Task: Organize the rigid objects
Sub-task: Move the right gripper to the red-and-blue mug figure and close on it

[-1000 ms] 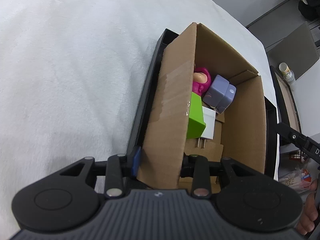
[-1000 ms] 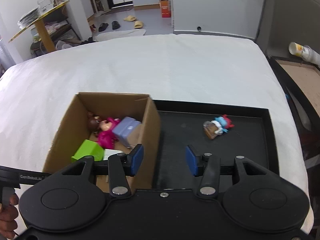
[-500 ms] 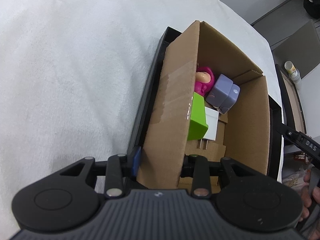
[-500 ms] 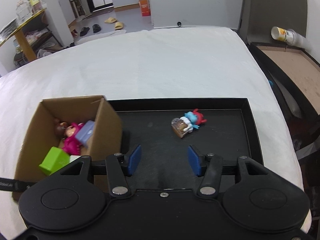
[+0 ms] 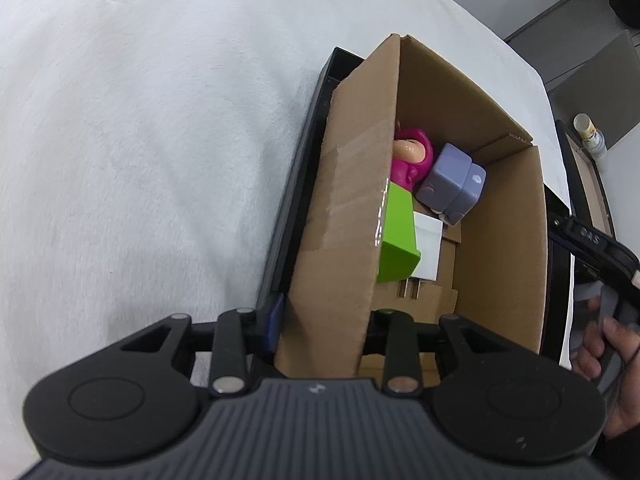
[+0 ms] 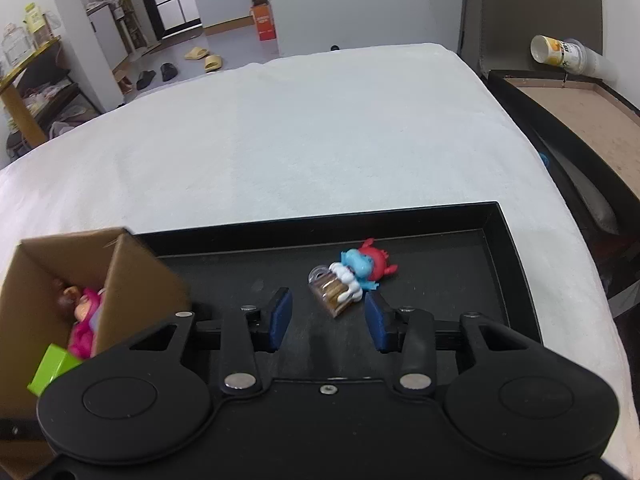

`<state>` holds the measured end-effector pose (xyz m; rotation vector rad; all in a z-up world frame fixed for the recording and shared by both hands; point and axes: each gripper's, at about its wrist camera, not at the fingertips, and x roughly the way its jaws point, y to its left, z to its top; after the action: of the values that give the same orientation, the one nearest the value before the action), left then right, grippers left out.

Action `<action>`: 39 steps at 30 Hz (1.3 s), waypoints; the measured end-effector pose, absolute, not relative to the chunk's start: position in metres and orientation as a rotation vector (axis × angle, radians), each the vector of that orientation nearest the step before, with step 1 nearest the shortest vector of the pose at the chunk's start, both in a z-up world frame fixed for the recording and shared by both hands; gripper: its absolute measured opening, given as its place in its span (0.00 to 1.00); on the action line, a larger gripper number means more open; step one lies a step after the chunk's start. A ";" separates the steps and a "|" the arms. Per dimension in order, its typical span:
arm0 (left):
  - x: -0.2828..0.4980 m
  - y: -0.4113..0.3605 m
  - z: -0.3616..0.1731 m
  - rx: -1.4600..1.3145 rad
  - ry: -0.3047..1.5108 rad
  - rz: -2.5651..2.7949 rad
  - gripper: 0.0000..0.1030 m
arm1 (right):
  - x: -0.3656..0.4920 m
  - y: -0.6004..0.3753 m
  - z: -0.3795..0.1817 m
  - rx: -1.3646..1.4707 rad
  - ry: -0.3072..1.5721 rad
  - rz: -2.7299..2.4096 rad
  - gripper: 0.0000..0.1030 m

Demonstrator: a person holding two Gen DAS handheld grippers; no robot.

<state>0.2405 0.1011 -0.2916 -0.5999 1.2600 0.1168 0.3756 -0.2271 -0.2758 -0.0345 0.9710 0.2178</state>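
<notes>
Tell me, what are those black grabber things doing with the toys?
A person is tidying toys into a cardboard box. The left gripper is clamped on the box's wall. The right gripper, its jaws closing, is just short of the last toy figure, which lies loose on the black tray and isn't between them yet.
</notes>
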 end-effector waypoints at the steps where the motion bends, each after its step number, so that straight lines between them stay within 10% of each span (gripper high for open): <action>1: 0.240 0.102 -0.292 -0.601 1.260 0.115 0.32 | 0.378 -0.227 -0.278 -0.034 0.971 0.211 0.39; 36: 0.240 0.101 -0.298 -0.626 1.259 0.142 0.31 | 0.342 -0.241 -0.267 -0.102 1.015 0.195 0.24; 39: 0.239 0.102 -0.297 -0.632 1.257 0.145 0.31 | 0.339 -0.241 -0.261 -0.106 1.017 0.211 0.00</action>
<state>0.2391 0.1023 -0.2973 -0.6320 1.2570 0.1450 0.3385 -0.2407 -0.2607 -0.1059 1.0170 0.2109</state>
